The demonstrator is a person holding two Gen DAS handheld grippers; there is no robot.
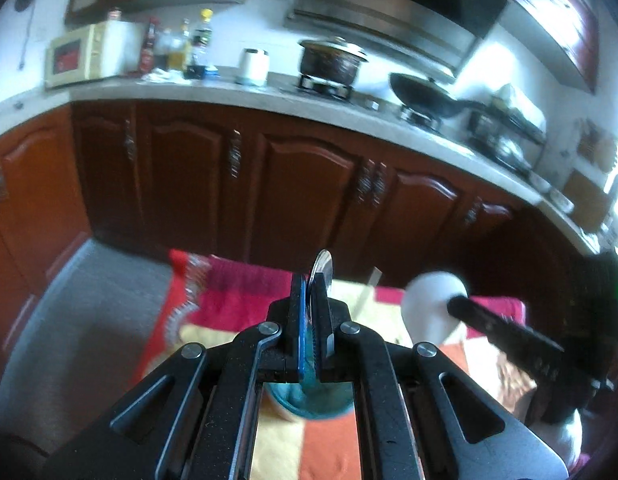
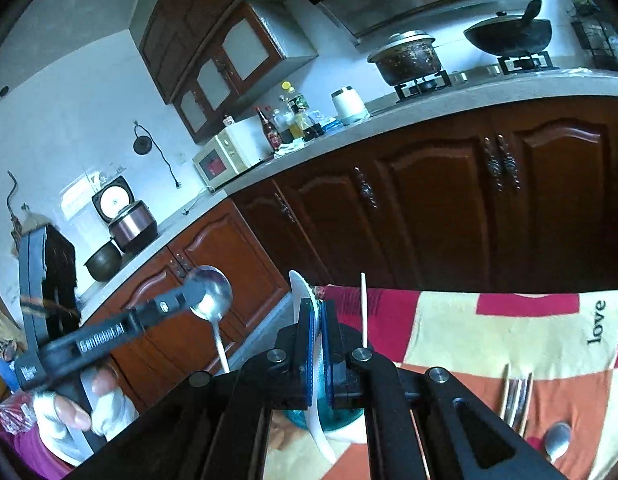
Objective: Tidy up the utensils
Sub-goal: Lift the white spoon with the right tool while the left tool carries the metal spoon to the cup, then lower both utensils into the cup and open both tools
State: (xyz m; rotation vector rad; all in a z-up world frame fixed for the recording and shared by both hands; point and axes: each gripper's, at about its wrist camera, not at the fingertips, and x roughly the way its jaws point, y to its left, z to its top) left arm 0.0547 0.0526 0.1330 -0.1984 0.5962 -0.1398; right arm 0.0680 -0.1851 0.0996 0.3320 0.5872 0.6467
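Both hand-held grippers held spoons: left (image 1: 311,280) pinched a metal spoon (image 2: 211,293), right (image 2: 319,308) a white spoon (image 1: 433,304). Either thin handle could slip above the teal cup (image 2: 333,420).

Daylight floods in from the right of the left wrist view, blowing out the wall there; glare also on the range hood (image 1: 381,12). Lower cabinets (image 2: 449,200) sit in deep shadow. Left wrist view soft with motion blur; right wrist view sharper. Fisheye bends the countertop (image 1: 237,92); dark vignette at corners.
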